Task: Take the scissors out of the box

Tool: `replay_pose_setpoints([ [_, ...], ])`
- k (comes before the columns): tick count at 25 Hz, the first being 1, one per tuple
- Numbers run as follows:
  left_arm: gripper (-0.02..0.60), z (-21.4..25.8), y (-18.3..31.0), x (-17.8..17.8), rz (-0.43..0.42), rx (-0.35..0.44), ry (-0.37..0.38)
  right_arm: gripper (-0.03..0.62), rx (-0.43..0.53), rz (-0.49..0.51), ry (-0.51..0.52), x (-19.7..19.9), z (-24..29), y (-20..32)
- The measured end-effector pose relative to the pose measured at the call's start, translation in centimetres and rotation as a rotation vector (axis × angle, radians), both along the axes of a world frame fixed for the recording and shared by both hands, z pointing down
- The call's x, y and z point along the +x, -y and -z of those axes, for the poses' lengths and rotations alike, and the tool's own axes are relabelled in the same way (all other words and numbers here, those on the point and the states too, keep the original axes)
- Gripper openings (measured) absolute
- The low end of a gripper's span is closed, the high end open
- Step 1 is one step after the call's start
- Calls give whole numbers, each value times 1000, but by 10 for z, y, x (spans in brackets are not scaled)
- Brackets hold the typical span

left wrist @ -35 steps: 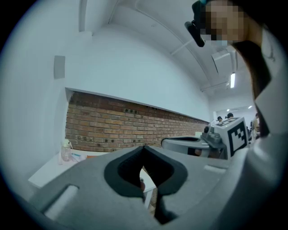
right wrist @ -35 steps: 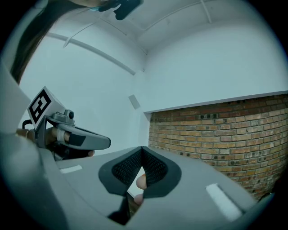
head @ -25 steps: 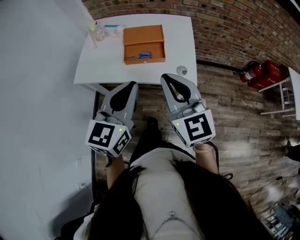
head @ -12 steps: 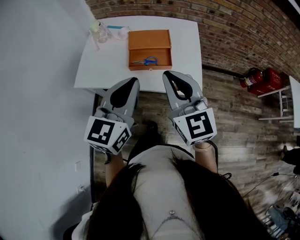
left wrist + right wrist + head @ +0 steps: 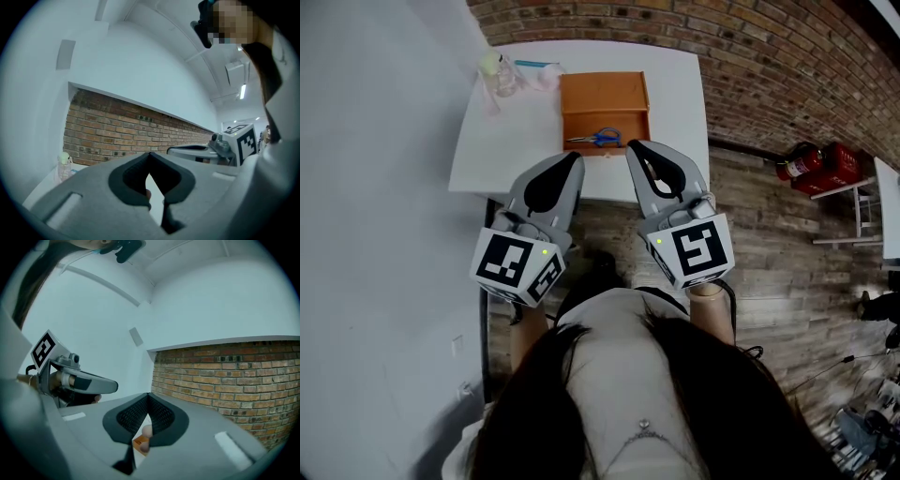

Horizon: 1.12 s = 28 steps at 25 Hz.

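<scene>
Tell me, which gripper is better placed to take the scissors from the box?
Probably the right gripper: its shut tip is nearest the blue handles of the scissors in the box, and its own view shows the box ahead.

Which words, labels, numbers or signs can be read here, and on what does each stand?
None can be read.
Left marker cube and right marker cube: only black-and-white square patterns, no letters.
Fire extinguisher: any label is too small to read.
Orange box: no print visible.

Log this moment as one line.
left gripper: shut, empty | right gripper: shut, empty | scissors: lying in orange box, untouched
</scene>
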State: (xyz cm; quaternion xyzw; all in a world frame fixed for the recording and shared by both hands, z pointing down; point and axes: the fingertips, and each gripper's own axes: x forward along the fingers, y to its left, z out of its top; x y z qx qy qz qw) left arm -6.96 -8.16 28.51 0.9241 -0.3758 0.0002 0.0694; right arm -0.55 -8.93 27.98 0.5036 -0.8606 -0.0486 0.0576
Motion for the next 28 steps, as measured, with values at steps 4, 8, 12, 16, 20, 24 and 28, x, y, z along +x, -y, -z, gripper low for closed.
replay_pose_setpoints([
  [4,0,-1,14,-6,-14,-3,-6,8,-7,-10,-11,-7,-2,14],
  [8,0,-2,23,-12,-29,-11,-16,8,-16,-22,-17,-13,-3,23],
  [12,0,-3,30,-17,-41,-18,-27,8,-22,-31,-31,-18,-4,27],
  [16,0,-3,33,-19,-50,-21,-38,8,-34,-35,-45,-20,-6,27],
  [20,0,-2,34,-17,-56,-20,-41,8,-44,-38,-46,-17,-9,28],
  [24,0,-2,35,-16,-55,-14,-37,8,-48,-24,-53,-18,-10,32],
  [28,0,1,42,-17,-42,-2,-35,8,-53,-7,-48,-16,-13,41],
])
